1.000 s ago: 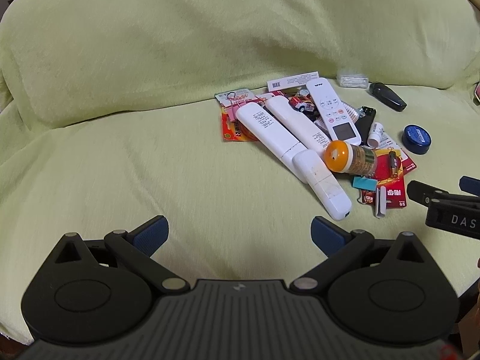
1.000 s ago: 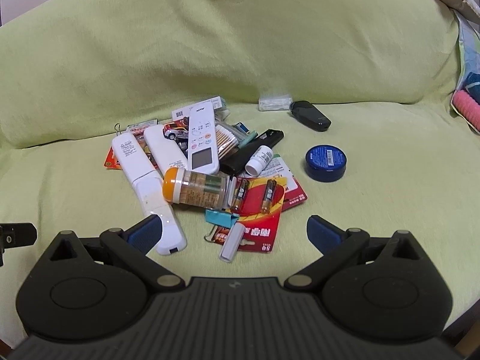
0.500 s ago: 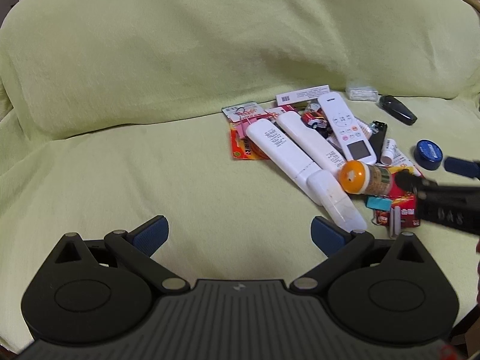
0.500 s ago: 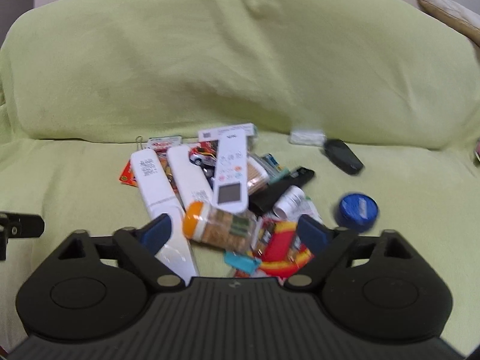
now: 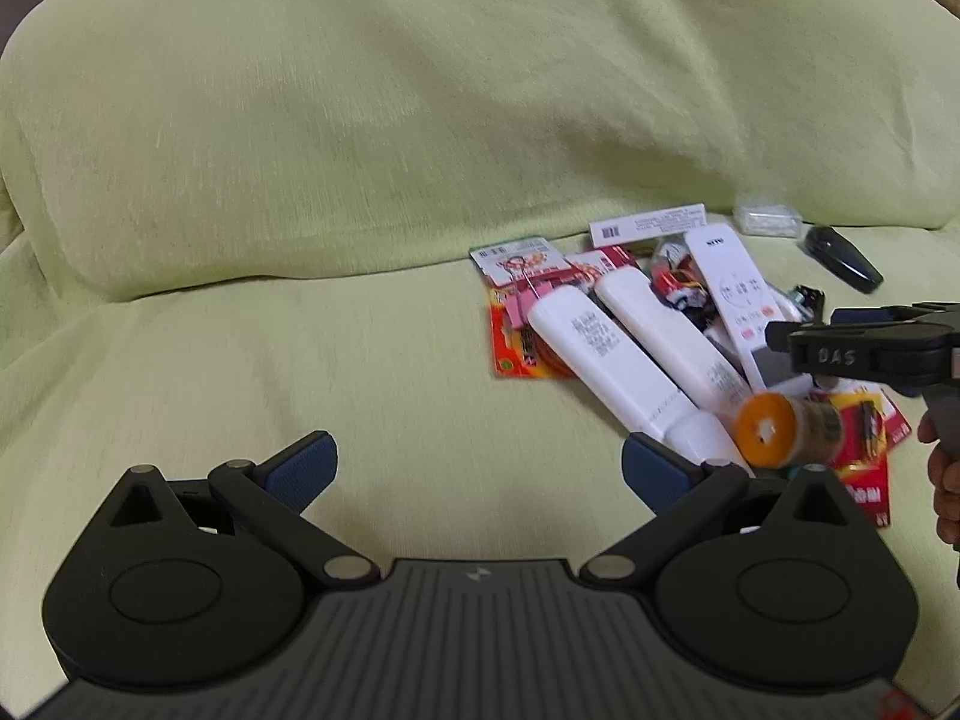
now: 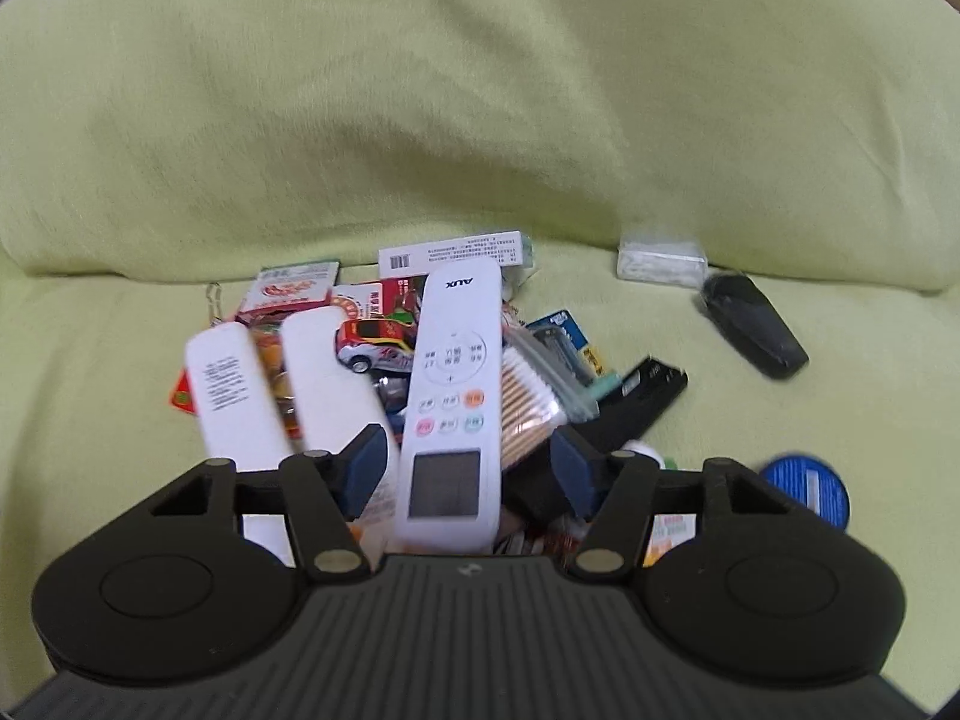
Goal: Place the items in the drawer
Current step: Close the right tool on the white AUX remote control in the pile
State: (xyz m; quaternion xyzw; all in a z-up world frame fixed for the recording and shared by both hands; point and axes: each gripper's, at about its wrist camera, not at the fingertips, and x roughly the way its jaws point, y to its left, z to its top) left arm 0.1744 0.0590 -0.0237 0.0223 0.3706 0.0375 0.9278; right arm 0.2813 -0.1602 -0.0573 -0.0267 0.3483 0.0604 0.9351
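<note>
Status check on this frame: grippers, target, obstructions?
Left gripper open, empty, hovering. Right gripper open, straddling the AUX remote. Cotton swabs and toy car crowd it. No drawer in view.

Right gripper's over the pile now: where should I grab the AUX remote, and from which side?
Grip the AUX remote across its narrow width near the screen end, coming from above. It lies topmost, lengthwise between the open right gripper fingers, with long parallel edges exposed.
</note>
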